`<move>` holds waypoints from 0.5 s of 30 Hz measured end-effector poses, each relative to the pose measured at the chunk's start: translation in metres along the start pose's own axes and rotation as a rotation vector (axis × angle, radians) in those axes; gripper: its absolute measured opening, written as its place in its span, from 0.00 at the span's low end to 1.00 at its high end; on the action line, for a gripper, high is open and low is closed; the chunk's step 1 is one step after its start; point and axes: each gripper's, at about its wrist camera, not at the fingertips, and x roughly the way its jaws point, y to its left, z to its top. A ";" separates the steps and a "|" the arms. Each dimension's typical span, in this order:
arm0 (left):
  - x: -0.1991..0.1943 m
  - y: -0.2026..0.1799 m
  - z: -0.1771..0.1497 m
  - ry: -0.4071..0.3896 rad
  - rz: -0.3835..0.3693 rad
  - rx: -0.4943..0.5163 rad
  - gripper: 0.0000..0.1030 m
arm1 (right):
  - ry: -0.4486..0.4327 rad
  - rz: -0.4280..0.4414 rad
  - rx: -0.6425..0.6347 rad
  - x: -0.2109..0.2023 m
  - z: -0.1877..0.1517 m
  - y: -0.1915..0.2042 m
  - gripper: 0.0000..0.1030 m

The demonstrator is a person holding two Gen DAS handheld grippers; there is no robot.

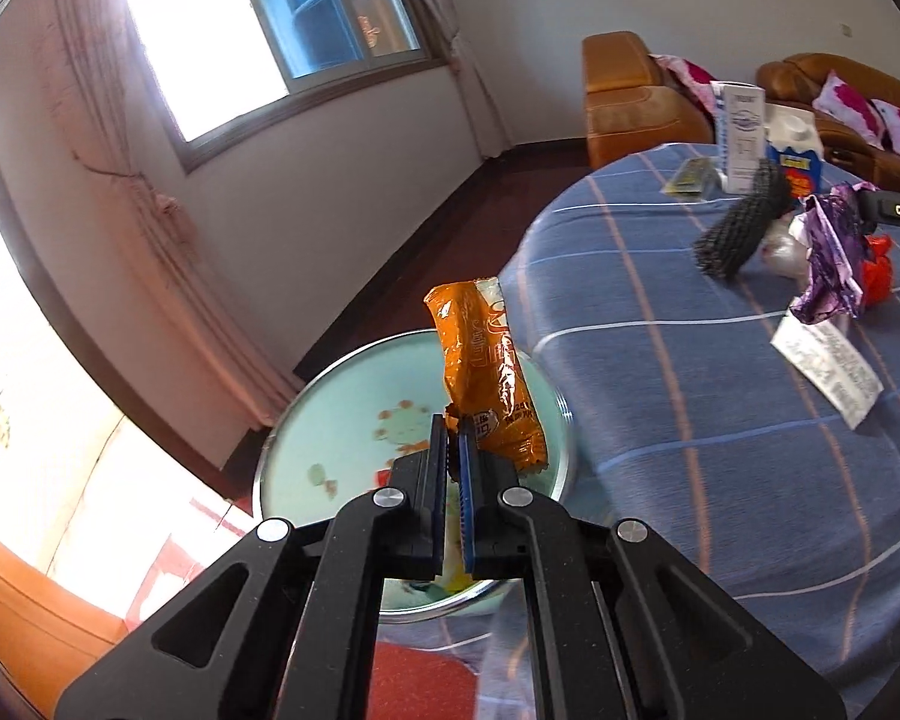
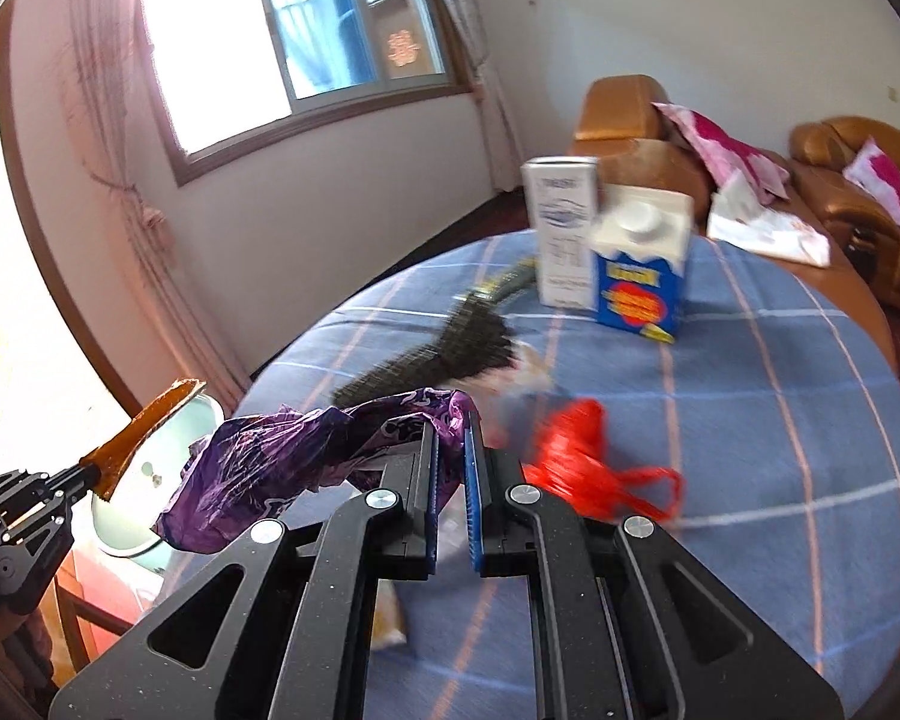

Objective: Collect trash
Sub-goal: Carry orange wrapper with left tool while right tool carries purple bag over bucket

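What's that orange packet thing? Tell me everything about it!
The orange wrapper is a long, crinkly snack packet of shiny plastic, with pale writing and a clear sealed strip at its top end. It looks flat and empty. It stands upright, leaning a little, pinched near its bottom by the shut left gripper. It hangs in the air over a pale green basin, beside the blue checked table. Only the gripper's pads touch it.

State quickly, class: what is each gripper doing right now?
Left gripper: jaws closed on the orange wrapper.
Right gripper: jaws closed on the purple wrapper.
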 end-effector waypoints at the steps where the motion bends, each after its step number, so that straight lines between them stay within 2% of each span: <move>1: 0.000 0.005 0.000 0.002 0.011 -0.006 0.03 | 0.003 0.009 -0.014 0.006 0.003 0.007 0.08; 15: 0.008 0.041 -0.010 0.041 0.085 -0.049 0.03 | 0.029 0.072 -0.119 0.053 0.027 0.066 0.08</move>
